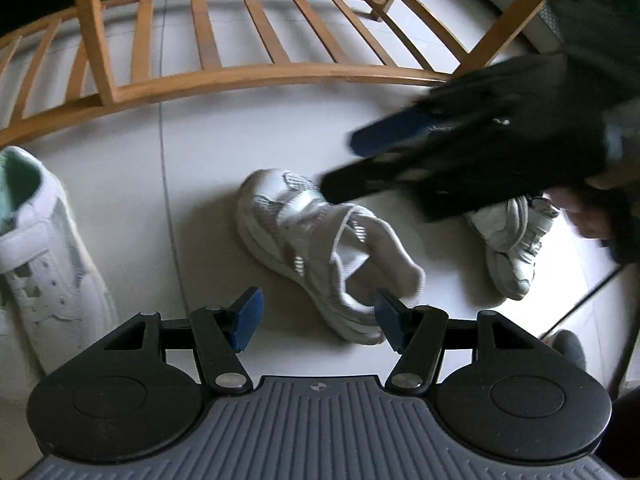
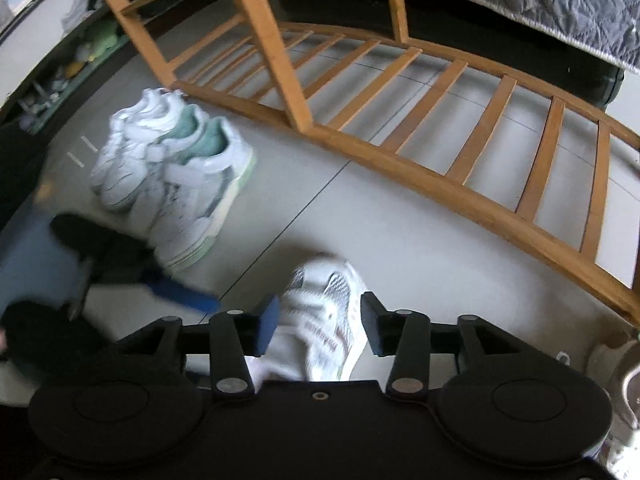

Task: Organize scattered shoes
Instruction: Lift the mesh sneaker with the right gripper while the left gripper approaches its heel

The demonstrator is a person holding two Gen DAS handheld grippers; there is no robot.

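Mesh sneaker (image 1: 320,248) on floor, just in front of wooden rack (image 1: 224,80). Right claw (image 2: 320,322) apart, straddling it, not gripping; left claw (image 1: 316,318) apart, empty. Step: picking it up. Next: close right claw on upper, carry to rack.

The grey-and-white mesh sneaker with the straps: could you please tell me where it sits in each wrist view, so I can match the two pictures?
Left wrist view: the mesh sneaker lies on the floor at centre, toe up-left, heel by the left gripper.
Right wrist view: the same sneaker is at bottom centre, between the open fingers of the right gripper, untouched.
Shared landmark: the slatted wooden rack beyond the sneaker.
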